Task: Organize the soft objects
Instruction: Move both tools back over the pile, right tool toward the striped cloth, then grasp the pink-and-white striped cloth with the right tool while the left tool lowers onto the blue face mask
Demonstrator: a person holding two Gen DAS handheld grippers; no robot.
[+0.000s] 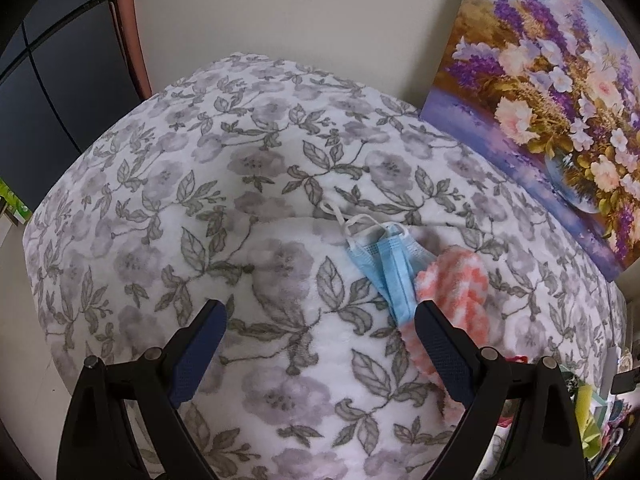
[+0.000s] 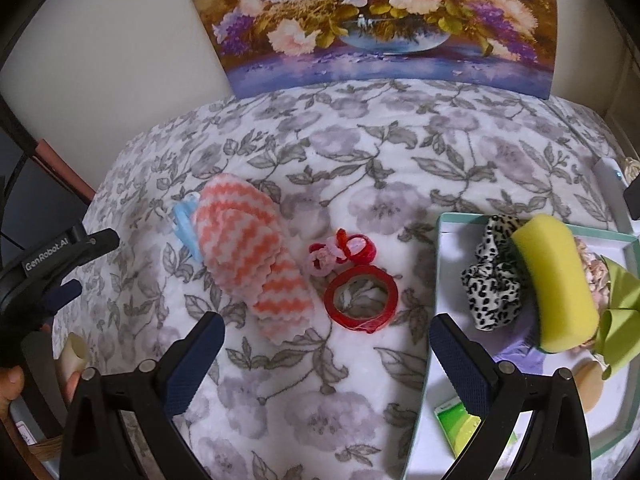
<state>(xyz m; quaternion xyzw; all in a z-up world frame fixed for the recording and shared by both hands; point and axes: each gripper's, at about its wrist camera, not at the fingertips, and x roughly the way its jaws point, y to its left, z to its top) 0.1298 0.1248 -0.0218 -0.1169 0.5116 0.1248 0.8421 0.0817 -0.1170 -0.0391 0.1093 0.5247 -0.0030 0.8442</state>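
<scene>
Bare floral blanket (image 1: 168, 208) spreads wide before the left claw (image 1: 320, 312), which hangs released with the blue mask (image 1: 390, 268) and striped cloth (image 1: 456, 296) at its right finger. The right claw (image 2: 326, 330), also released, hovers just short of the red tape ring (image 2: 362, 298), cloth to its left, tray (image 2: 436, 264) edge close on its right.

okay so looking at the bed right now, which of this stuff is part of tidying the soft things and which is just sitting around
Part of the job: striped cloth, face mask, hair ties, the tray holding the scrunchie and sponge.

Just lying about: painting, blanket, and probably the red tape roll, which looks rigid rather than soft.
</scene>
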